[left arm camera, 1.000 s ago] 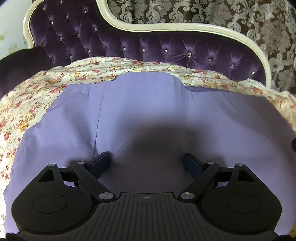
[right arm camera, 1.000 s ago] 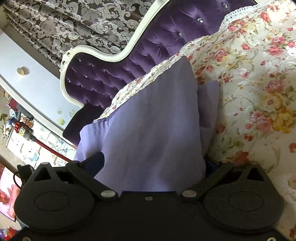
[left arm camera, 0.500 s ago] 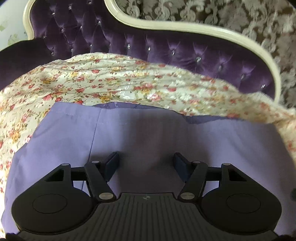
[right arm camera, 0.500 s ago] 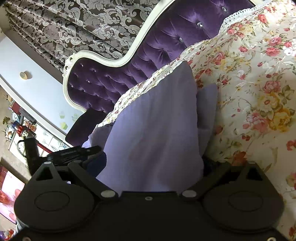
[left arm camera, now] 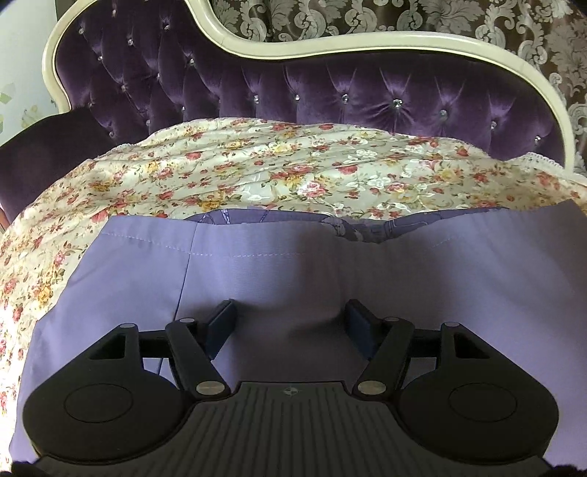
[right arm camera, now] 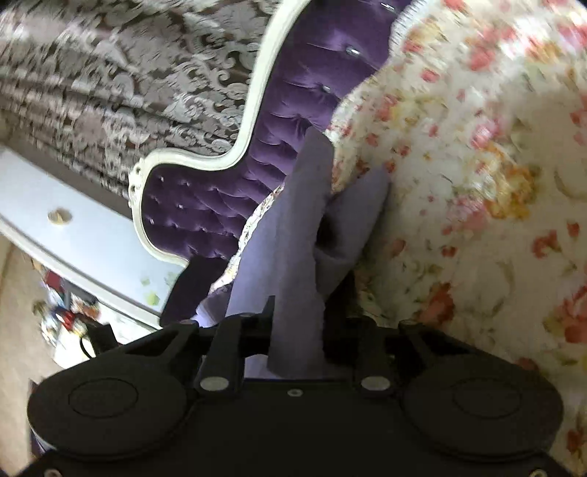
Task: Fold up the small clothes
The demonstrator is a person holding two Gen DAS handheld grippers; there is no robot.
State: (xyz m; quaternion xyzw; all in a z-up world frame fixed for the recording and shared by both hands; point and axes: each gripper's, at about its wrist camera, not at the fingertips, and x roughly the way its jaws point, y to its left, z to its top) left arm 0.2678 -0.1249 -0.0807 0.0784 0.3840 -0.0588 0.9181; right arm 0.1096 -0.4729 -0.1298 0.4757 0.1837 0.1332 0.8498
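Observation:
A lilac garment [left arm camera: 293,264] lies spread on the floral bedspread [left arm camera: 256,172], its stitched hem toward the headboard. My left gripper [left arm camera: 290,323] rests low on it, its jaws standing apart and opening slightly. A soft hump of the cloth sits between its fingers [left arm camera: 220,323] without being clamped. In the blurred right wrist view the same garment [right arm camera: 293,238] is drawn into a narrow upright fold. My right gripper [right arm camera: 297,323] is closing on that fold, with the cloth pinched between its fingers at the garment's edge.
A tufted purple headboard [left arm camera: 330,95] with a cream frame rises behind the bed, with patterned curtains [left arm camera: 403,18] behind it. A dark purple cushion [left arm camera: 44,154] sits at the far left. Beyond the bed's edge, the right wrist view shows a white ledge [right arm camera: 55,205] and clutter [right arm camera: 66,315].
My right gripper's jaws have closed from wide open onto the garment's edge, bunching it into a narrow fold. The left gripper has slid back along the cloth and its jaws have narrowed.

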